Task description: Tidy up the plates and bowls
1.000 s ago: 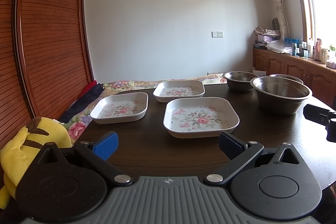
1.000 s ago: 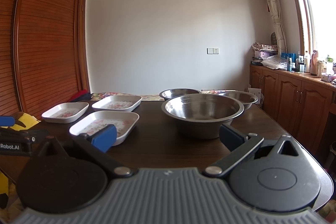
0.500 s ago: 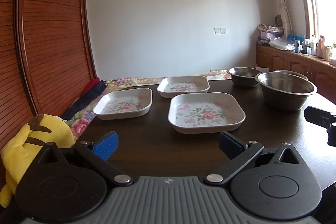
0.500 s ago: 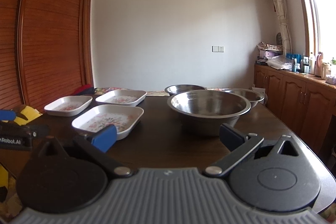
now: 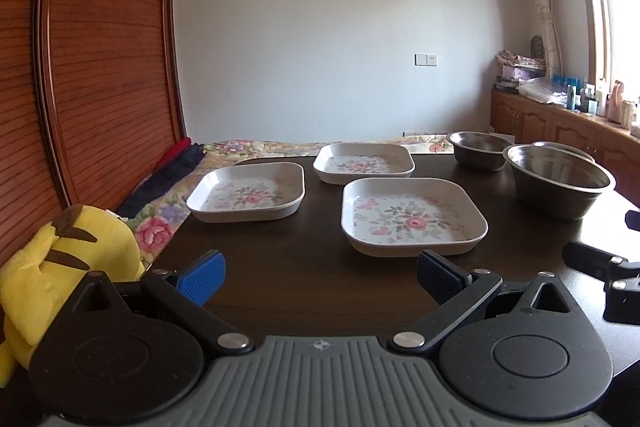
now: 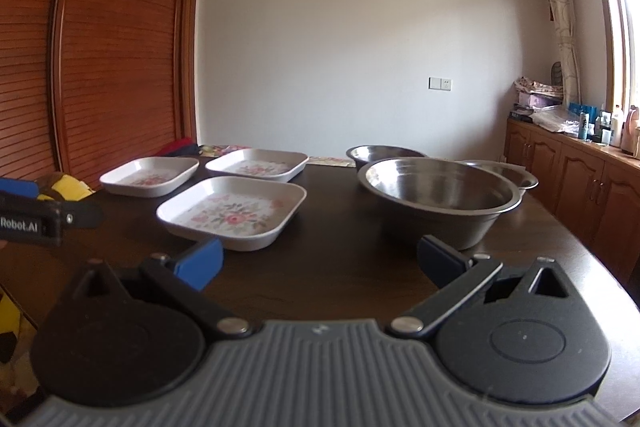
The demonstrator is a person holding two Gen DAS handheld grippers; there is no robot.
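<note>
Three square white plates with pink flower prints lie on the dark table (image 5: 296, 267): a near one (image 5: 412, 215), a left one (image 5: 248, 191) and a far one (image 5: 362, 163). To their right stand steel bowls: a large near bowl (image 6: 440, 195), a smaller far bowl (image 6: 382, 153) and a third behind (image 6: 504, 173). My left gripper (image 5: 320, 277) is open and empty, short of the near plate. My right gripper (image 6: 320, 263) is open too, between the near plate (image 6: 234, 211) and the large bowl.
A yellow plush toy (image 5: 64, 255) sits off the table's left edge beside a flowered cloth (image 5: 160, 223). A slatted wooden wardrobe (image 5: 96, 67) fills the left wall. Wooden cabinets with bottles (image 6: 580, 163) run along the right under the window.
Both grippers have drawn back and risen a little, so the plates and bowls sit slightly farther and lower in view. Nothing on the table has moved.
</note>
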